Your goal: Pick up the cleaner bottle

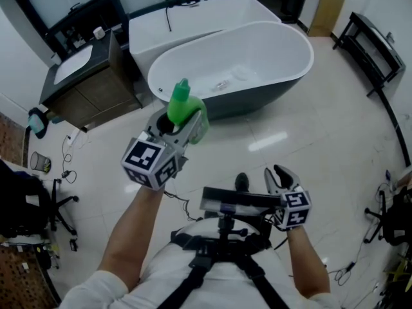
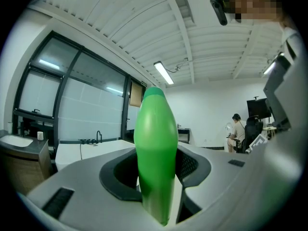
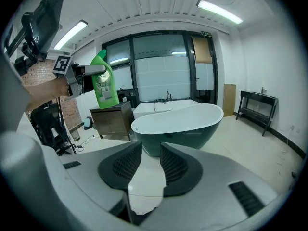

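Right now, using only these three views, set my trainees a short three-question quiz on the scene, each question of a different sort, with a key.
1. Multiple choice: what is the left gripper shut on? A) a towel B) the green cleaner bottle C) a sponge
2. True or false: the right gripper holds a second bottle.
3. Fill in: the large white fixture with a dark outer wall, standing on the floor beyond the bottle, is a ____.
Key: 1 B. 2 False: its jaws stand apart with nothing between them. 3 bathtub.
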The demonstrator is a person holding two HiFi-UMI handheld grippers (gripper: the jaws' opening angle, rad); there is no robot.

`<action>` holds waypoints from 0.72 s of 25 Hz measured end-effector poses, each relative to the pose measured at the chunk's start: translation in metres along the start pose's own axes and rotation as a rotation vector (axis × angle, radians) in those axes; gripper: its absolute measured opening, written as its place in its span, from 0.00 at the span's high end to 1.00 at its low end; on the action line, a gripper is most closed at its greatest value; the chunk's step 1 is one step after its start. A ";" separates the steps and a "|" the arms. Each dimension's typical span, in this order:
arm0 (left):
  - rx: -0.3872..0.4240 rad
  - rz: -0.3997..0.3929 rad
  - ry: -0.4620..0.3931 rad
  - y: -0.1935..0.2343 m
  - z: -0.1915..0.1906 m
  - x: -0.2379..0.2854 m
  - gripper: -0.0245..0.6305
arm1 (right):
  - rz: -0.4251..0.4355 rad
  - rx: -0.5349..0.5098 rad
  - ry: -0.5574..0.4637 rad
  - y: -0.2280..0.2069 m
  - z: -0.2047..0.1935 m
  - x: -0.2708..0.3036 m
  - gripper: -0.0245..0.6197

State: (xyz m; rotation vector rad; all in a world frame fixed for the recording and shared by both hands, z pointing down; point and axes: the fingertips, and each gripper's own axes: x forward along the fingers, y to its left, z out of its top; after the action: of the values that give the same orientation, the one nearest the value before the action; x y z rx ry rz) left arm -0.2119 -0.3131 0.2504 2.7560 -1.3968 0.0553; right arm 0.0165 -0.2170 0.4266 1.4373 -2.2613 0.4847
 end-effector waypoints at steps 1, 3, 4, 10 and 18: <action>0.002 -0.002 0.001 -0.002 -0.001 -0.003 0.71 | -0.002 0.002 0.001 0.001 -0.002 -0.003 0.76; 0.003 -0.008 0.005 -0.005 -0.003 -0.009 0.71 | -0.004 0.014 0.006 0.005 -0.007 -0.007 0.76; 0.004 -0.012 0.007 -0.006 -0.004 -0.012 0.71 | -0.007 0.020 0.006 0.007 -0.009 -0.010 0.76; -0.006 -0.036 0.022 -0.017 -0.009 -0.021 0.71 | -0.018 0.038 0.022 0.011 -0.019 -0.023 0.76; -0.017 -0.052 0.030 -0.028 -0.014 -0.024 0.71 | -0.020 0.035 0.027 0.009 -0.014 -0.032 0.76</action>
State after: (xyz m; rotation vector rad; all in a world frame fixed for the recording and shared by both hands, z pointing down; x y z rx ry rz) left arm -0.2033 -0.2766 0.2618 2.7641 -1.3124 0.0818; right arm 0.0227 -0.1818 0.4217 1.4604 -2.2254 0.5360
